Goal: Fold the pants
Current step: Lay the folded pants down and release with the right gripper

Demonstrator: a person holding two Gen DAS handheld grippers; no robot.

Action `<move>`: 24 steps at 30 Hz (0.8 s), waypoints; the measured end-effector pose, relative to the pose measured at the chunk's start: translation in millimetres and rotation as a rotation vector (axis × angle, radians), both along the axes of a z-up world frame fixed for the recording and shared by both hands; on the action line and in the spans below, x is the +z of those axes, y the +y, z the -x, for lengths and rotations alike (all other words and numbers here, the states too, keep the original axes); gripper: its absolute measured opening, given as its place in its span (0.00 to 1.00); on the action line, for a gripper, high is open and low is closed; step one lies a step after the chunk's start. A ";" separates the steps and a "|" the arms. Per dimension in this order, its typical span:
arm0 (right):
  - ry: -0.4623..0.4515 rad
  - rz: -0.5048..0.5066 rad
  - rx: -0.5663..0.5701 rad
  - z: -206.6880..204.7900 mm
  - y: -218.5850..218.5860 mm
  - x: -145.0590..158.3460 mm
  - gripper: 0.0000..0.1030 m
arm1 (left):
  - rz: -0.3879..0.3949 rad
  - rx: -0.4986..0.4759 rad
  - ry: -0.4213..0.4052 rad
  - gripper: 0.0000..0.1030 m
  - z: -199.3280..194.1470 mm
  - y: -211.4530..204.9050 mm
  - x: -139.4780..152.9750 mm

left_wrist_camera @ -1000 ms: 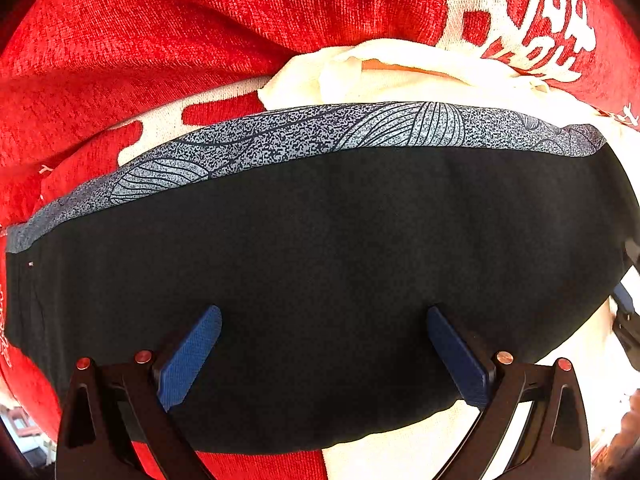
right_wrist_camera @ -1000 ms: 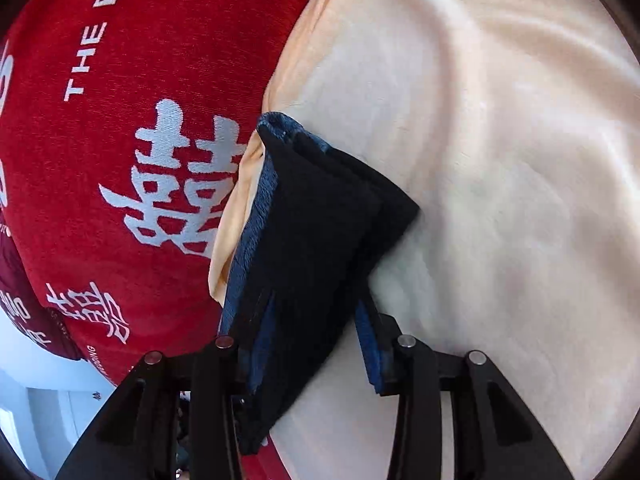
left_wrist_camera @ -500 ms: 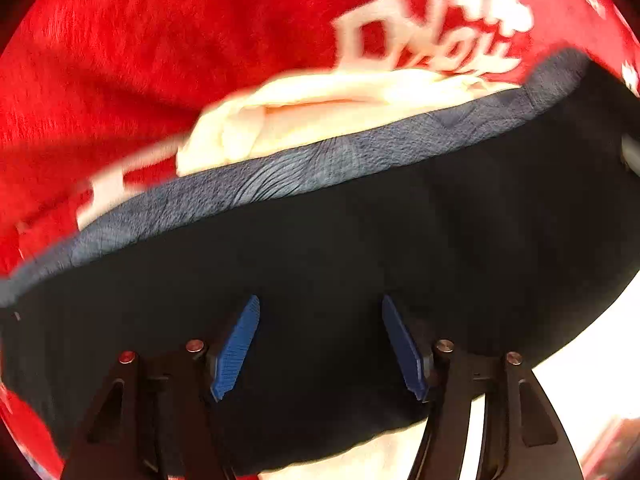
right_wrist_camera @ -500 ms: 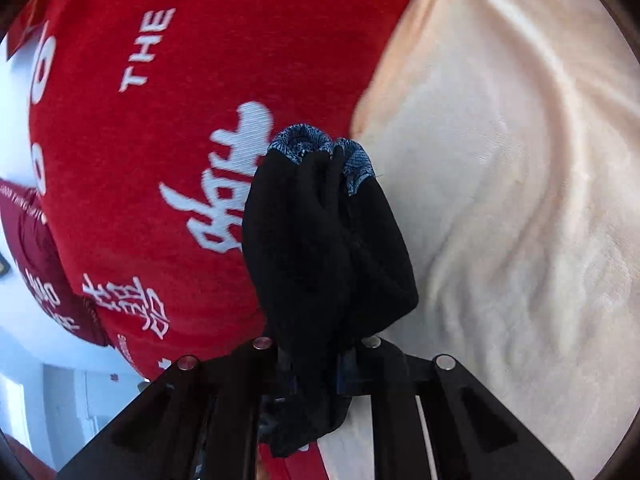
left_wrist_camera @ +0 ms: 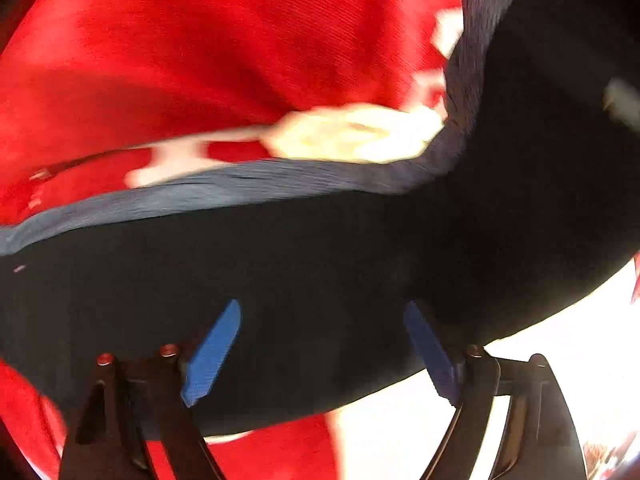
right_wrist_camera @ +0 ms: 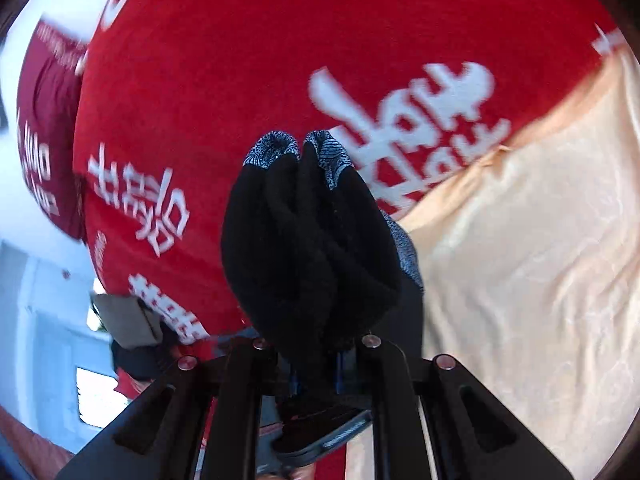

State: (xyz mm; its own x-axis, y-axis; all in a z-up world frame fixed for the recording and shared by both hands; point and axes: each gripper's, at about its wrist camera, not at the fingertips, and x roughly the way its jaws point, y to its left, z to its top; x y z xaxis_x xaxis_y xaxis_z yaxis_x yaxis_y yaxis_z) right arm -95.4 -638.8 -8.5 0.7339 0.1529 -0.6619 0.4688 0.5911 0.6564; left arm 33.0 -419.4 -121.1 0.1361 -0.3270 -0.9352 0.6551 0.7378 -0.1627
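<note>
Pinching a bunched fold of the black pants (right_wrist_camera: 312,248), the right gripper (right_wrist_camera: 316,376) has its jaws drawn close together, with only thin slivers of the blue pads (right_wrist_camera: 339,372) showing at either side of the cloth. That jaw closing took place within the past second and the grip now sits firm on the fabric. The gathered bundle rises up from the jaws, and its top shows two lobes of the grey patterned waistband (right_wrist_camera: 296,150) pressed side by side. Behind the bundle lies a red blanket (right_wrist_camera: 240,60) with white characters, and to the right of it a cream sheet (right_wrist_camera: 540,260) with soft wrinkles.

In the left wrist view the left gripper (left_wrist_camera: 320,344) has its jaws spread apart, having just been opening again after a brief narrowing; the blue pads (left_wrist_camera: 212,354) stand clear over the flat black cloth and press on nothing. The pants (left_wrist_camera: 320,272) spread broadly in front of that gripper, their grey waistband (left_wrist_camera: 224,188) running along the far edge and then turning sharply upward at the right, where the cloth lifts off the bed. Beyond the band lie a lump of the cream sheet (left_wrist_camera: 352,134) and the red blanket (left_wrist_camera: 220,48); this view is blurred
</note>
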 end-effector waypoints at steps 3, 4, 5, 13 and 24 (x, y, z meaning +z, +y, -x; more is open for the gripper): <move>0.029 0.040 0.056 -22.1 32.6 1.5 0.13 | -0.036 0.055 -0.017 0.83 -16.0 48.8 8.4; 0.043 0.059 0.078 -33.2 47.2 -0.4 0.13 | -0.048 0.079 -0.015 0.83 -24.3 66.4 9.6; 0.057 0.070 0.095 -42.2 59.1 -3.2 0.13 | -0.063 0.103 -0.012 0.83 -34.0 85.0 11.1; 0.315 0.244 0.275 -125.2 192.4 -72.3 0.15 | -0.215 0.264 -0.013 0.83 -66.2 228.8 -1.4; 0.547 0.711 0.600 -137.6 340.2 -91.4 0.54 | -0.220 0.344 0.028 0.83 -75.9 283.3 0.4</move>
State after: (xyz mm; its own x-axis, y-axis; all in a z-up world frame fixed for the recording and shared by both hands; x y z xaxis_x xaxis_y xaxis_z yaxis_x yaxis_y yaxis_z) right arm 42.1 -298.6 -99.9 0.2446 -0.1598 -0.9564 0.1013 0.9851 -0.1387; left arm 108.9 -136.0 -120.7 0.1761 -0.0589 -0.9826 0.3617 0.9323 0.0089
